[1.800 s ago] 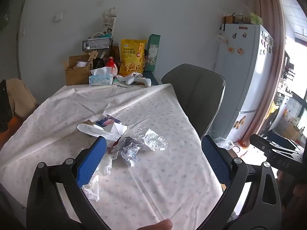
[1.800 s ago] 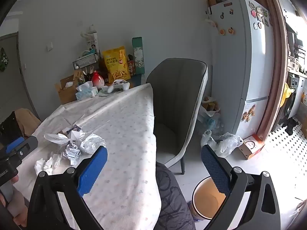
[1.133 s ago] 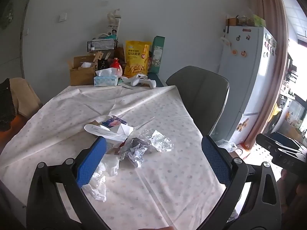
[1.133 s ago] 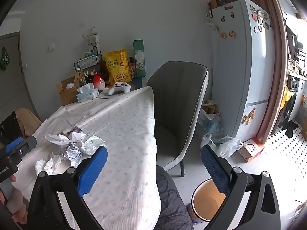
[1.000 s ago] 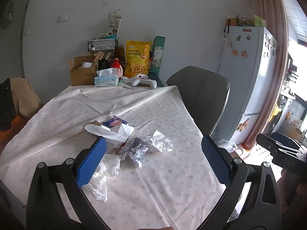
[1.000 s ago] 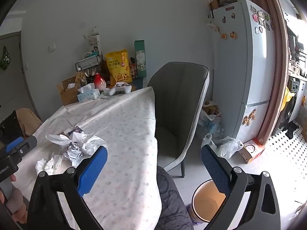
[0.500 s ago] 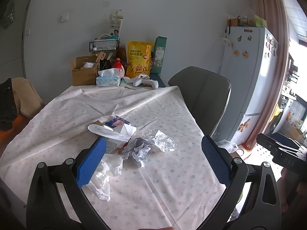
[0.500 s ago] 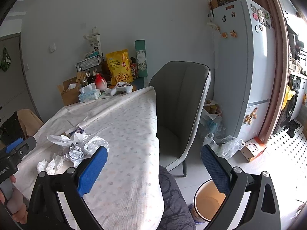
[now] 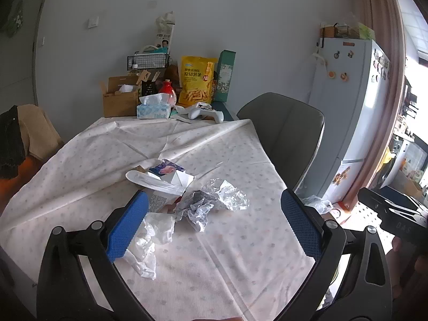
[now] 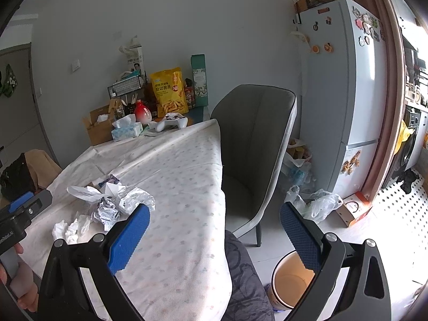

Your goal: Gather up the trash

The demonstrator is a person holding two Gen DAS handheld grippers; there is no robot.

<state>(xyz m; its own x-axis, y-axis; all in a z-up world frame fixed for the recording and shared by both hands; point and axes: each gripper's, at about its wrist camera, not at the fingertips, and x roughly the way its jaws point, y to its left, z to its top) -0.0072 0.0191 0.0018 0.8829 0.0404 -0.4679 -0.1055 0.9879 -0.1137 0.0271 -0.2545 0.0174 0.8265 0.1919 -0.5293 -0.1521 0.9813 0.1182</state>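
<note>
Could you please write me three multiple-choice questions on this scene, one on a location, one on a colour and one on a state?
1. Where does the trash pile lie?
A. On the tablecloth near the left gripper
B. On the chair seat
C. Inside the bin

2. What colour is the snack bag at the far end of the table?
A. Purple
B. Yellow
C. Black

3. How do the two grippers stand?
A. Both shut on trash
B. Left shut, right open
C. Both open and empty

Answers:
1. A: the crumpled wrappers and tissue rest on the tablecloth just ahead of the left gripper, while the bin sits on the floor.
2. B: the bag is plainly yellow against the grey wall.
3. C: the left gripper and the right gripper both show their blue pads wide apart with nothing between.
</note>
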